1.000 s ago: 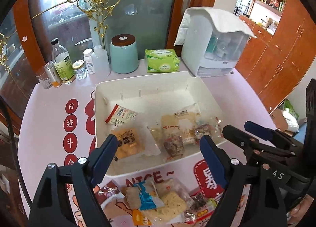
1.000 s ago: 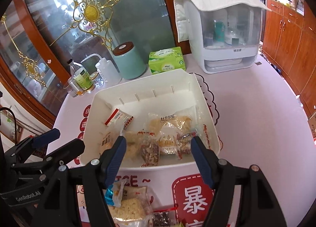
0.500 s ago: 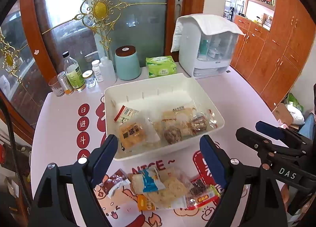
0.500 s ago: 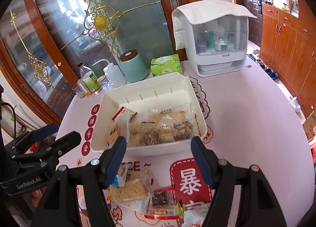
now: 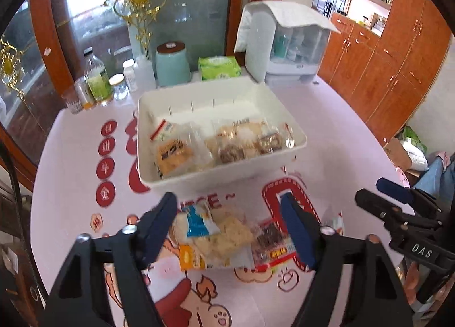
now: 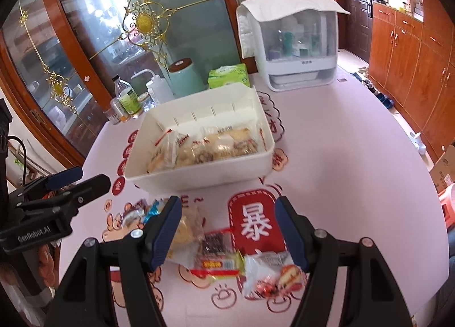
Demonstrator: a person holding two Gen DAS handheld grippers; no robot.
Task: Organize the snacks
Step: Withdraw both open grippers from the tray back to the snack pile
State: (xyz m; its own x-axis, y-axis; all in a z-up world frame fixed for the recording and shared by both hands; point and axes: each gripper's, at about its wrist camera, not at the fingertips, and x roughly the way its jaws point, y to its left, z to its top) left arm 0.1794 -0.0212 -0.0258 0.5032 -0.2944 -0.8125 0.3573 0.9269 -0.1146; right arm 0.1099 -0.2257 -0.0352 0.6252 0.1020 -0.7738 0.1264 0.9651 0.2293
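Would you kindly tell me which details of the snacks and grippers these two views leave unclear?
- Left wrist view: the left gripper finger covers the right part of the red-bordered packet.
- Right wrist view: the right gripper finger hides part of the pale cracker packet.
- Both views: print on the packets inside the white bin is blurred and too small to read.

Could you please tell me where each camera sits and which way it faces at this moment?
Left wrist: on the left gripper, looking forward and down over loose snack packets toward the white bin; the right gripper shows at the right edge.
Right wrist: on the right gripper, facing likewise; the left gripper shows at the left edge.
Shared: the bin, the packets, the pink table, the green tissue pack.
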